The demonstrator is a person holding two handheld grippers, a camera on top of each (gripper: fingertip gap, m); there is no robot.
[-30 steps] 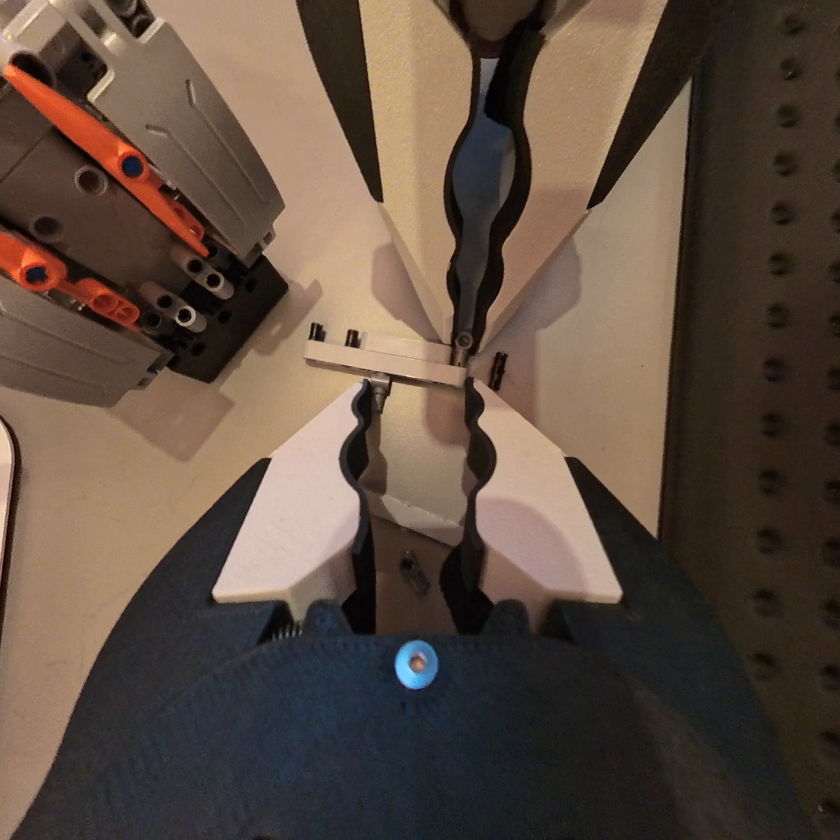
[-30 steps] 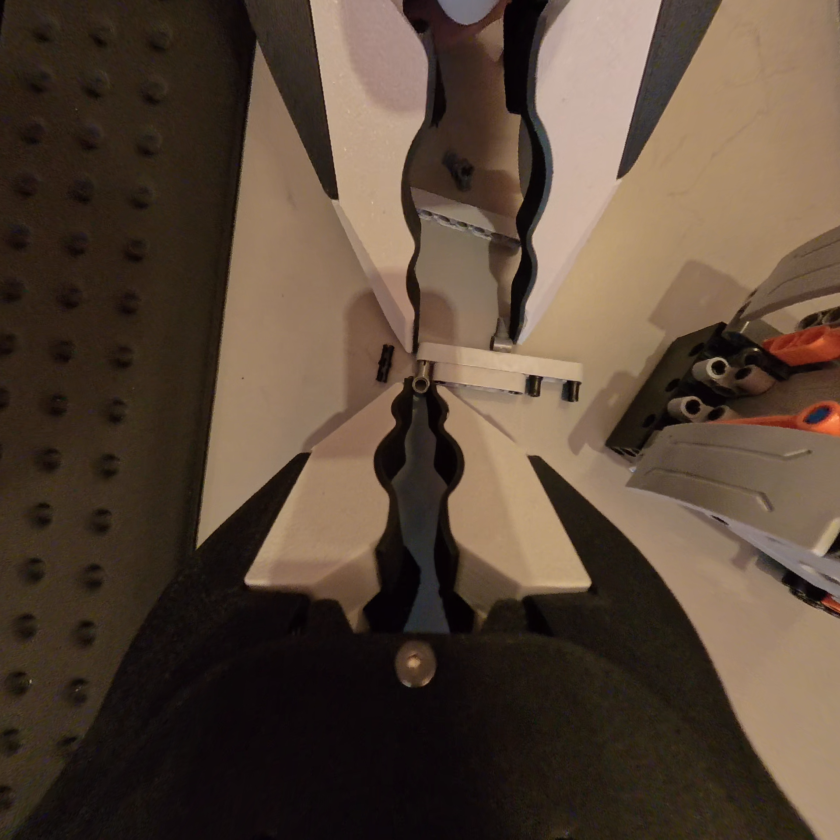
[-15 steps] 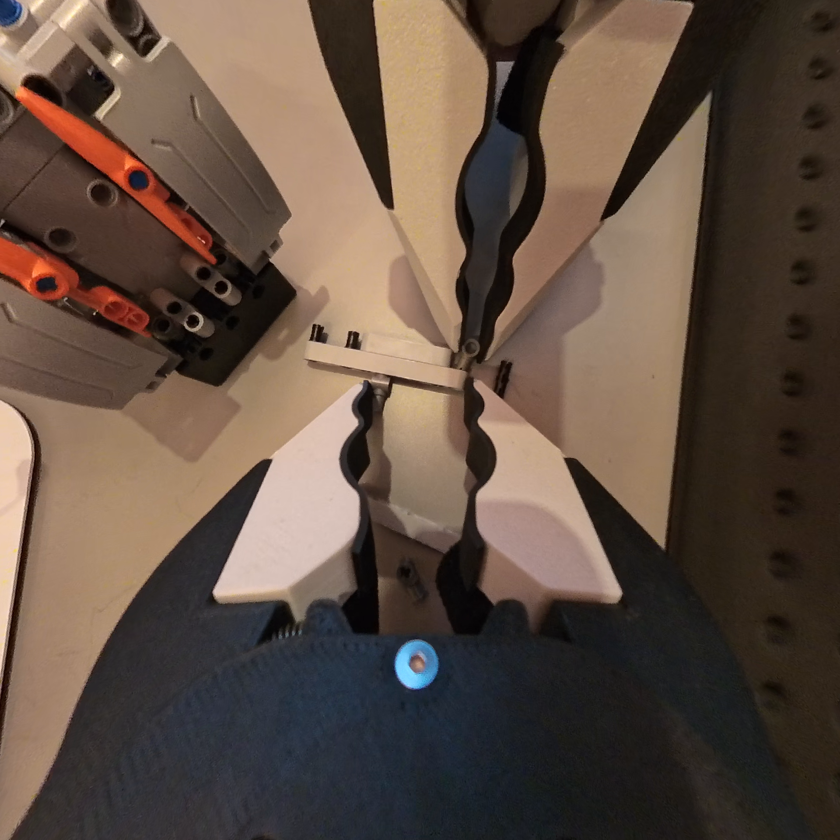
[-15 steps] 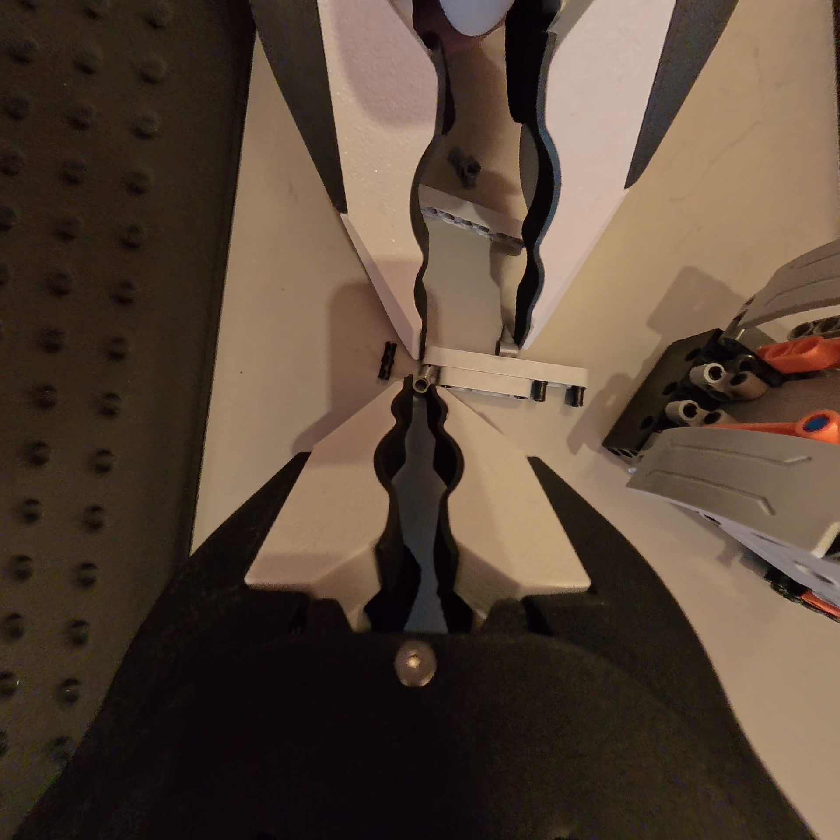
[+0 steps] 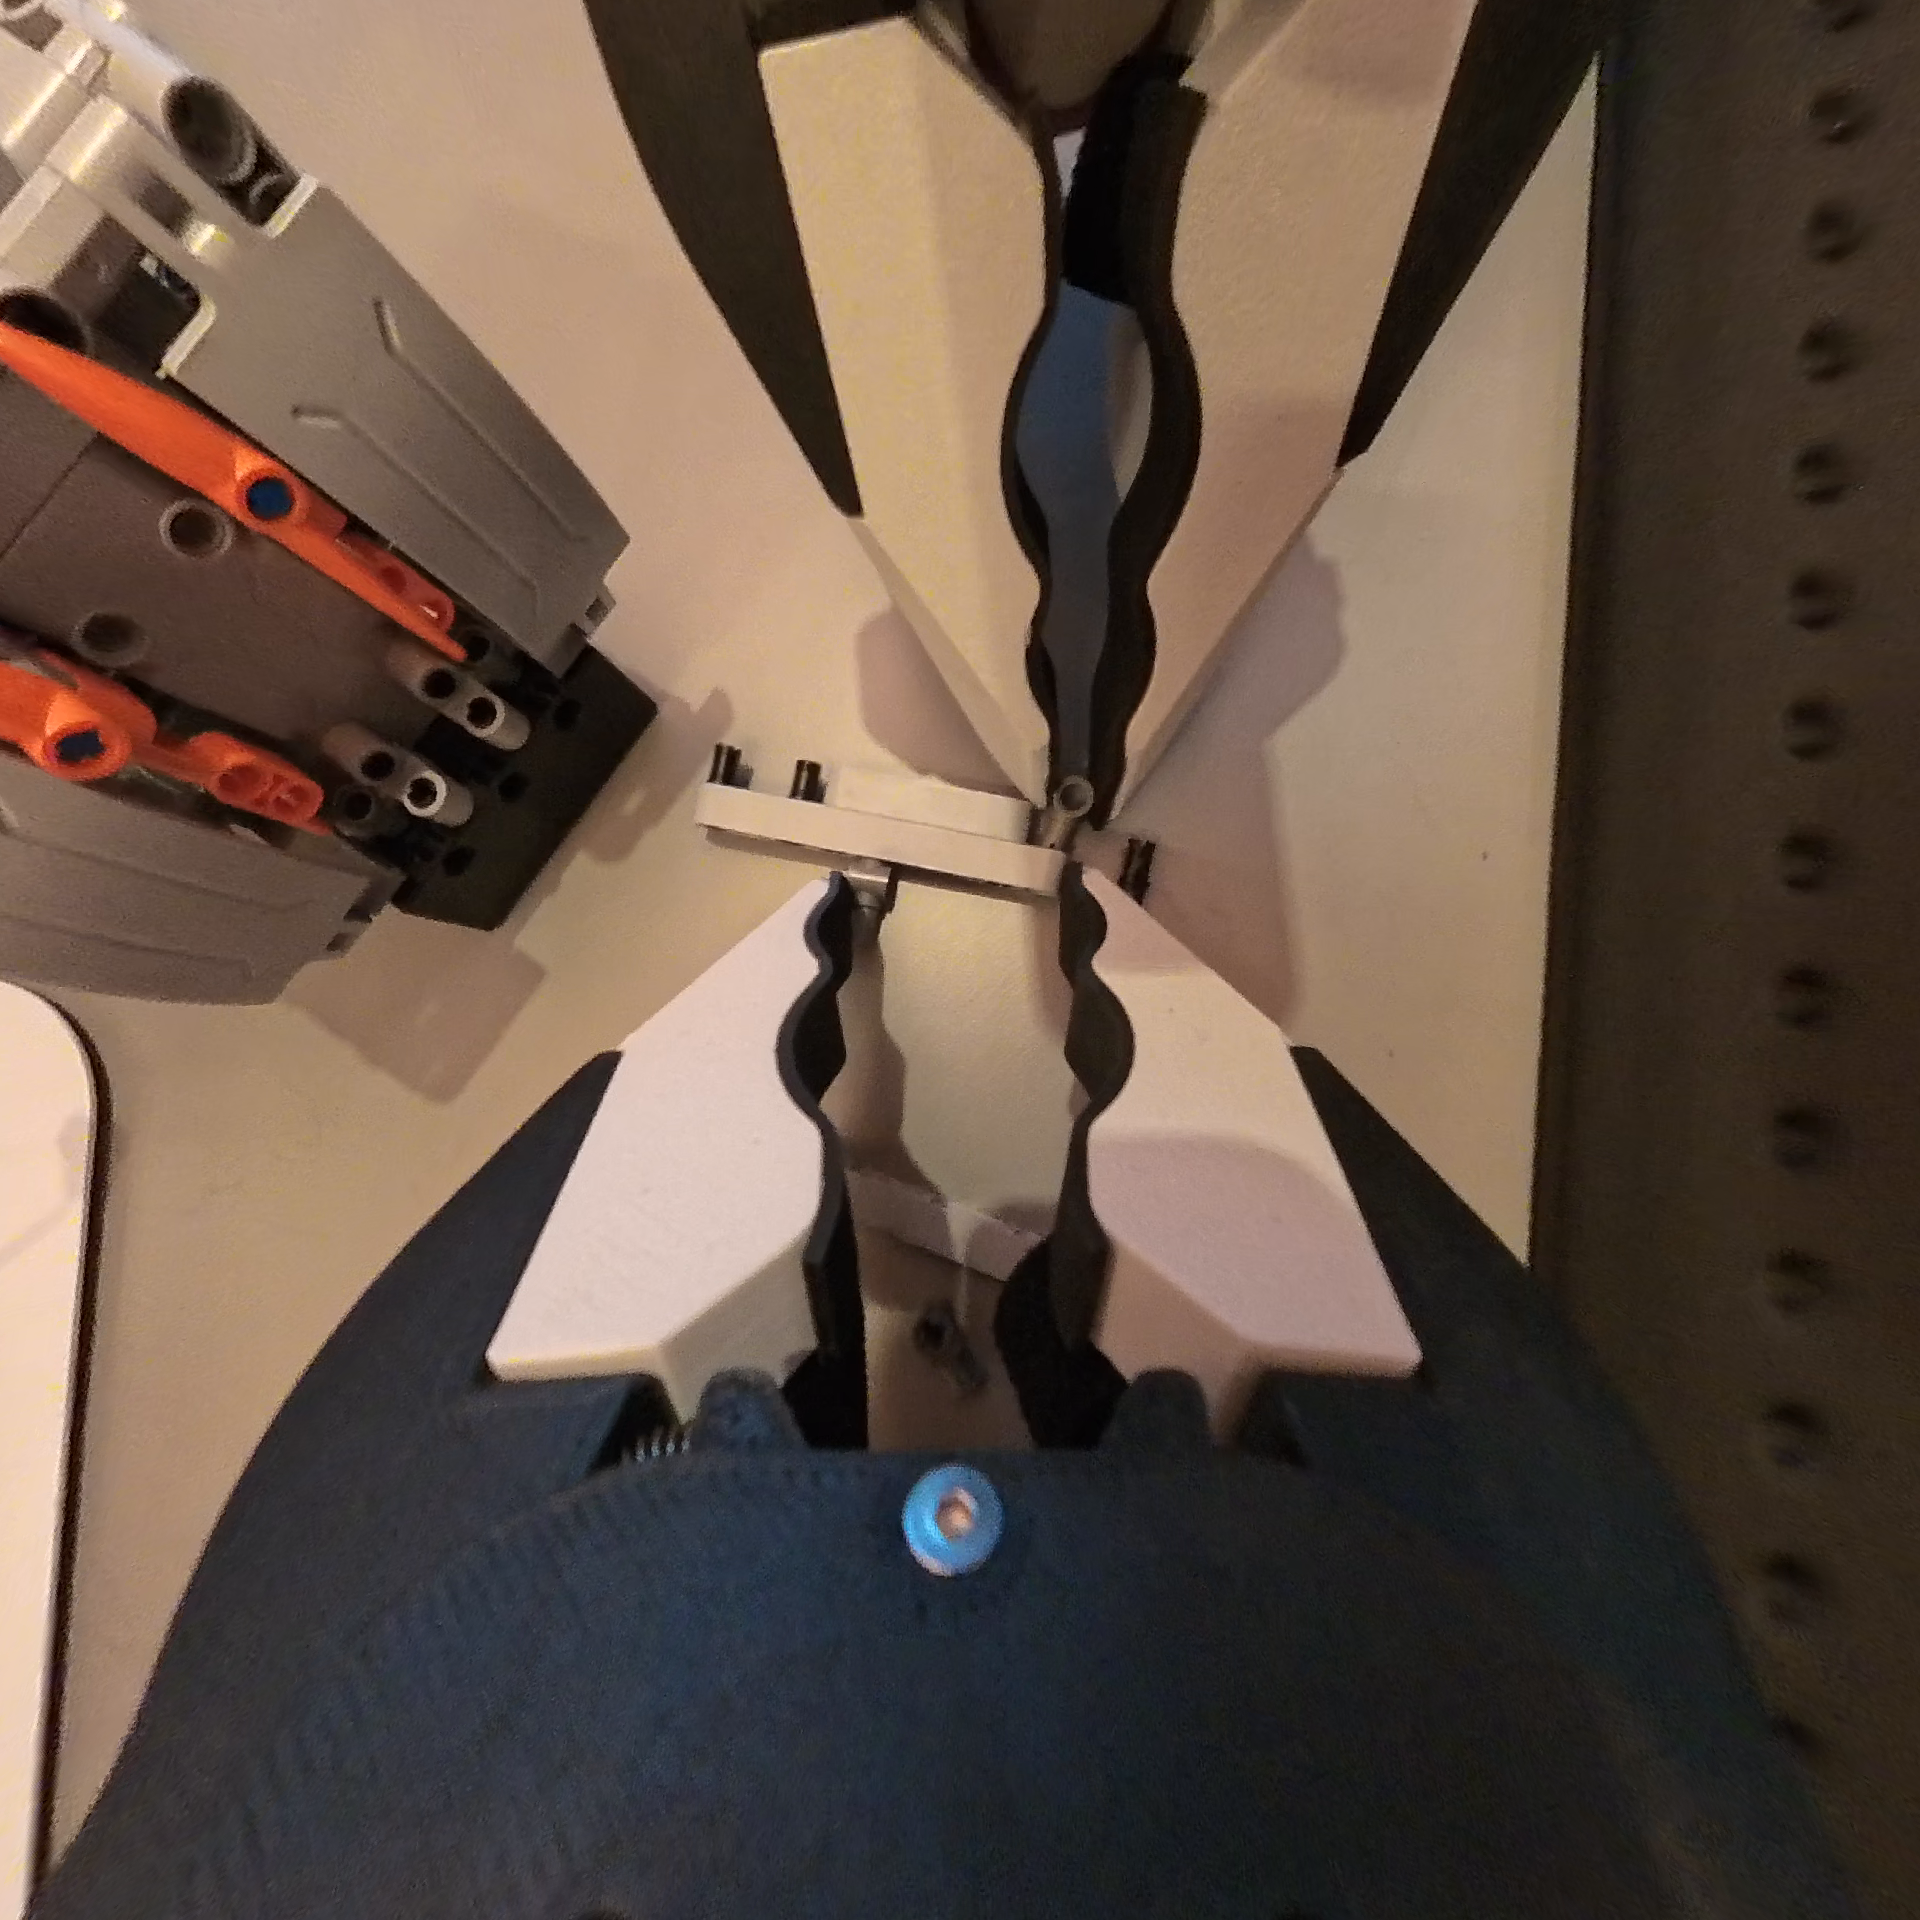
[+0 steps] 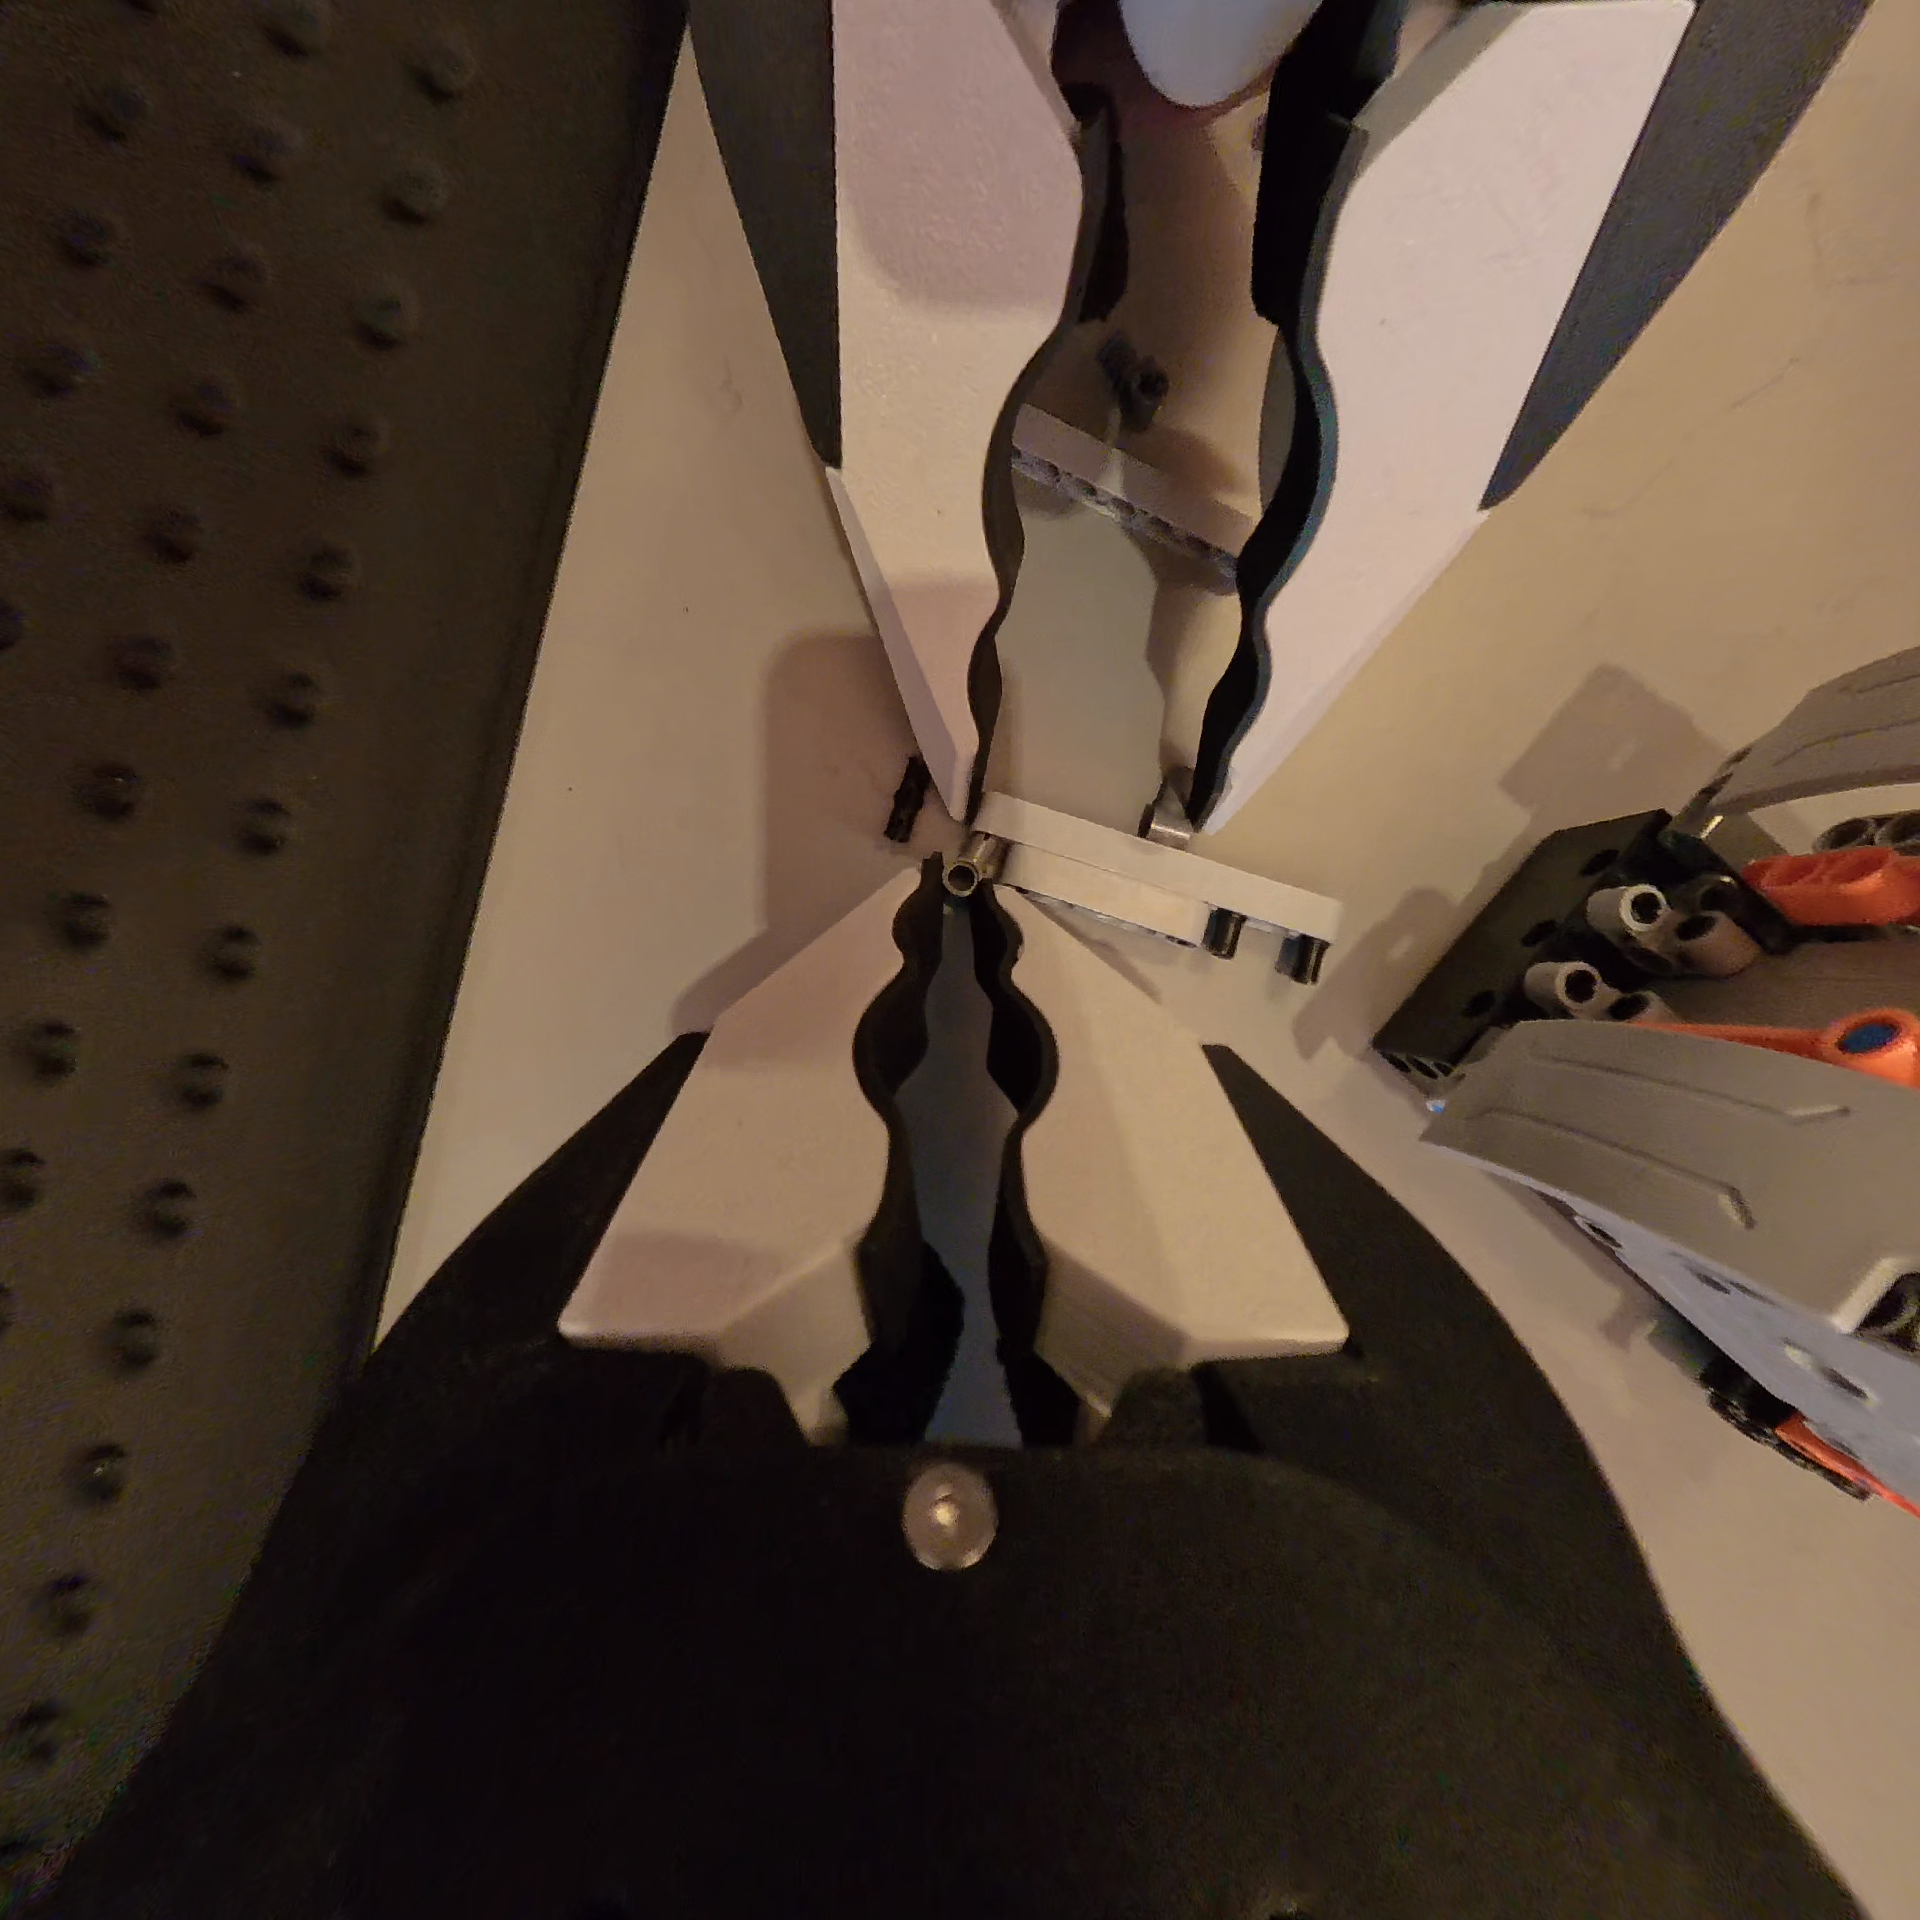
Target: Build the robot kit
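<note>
The left gripper (image 5: 956,894) brackets the white beam (image 5: 883,826), jaws parted, steadying it — the right gripper (image 6: 961,899) pinches a small grey pin (image 6: 966,873) against its end.

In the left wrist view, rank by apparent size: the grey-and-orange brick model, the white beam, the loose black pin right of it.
1. Model, cut off by the frame.
2. Beam.
3. Pin, smallest.
</note>
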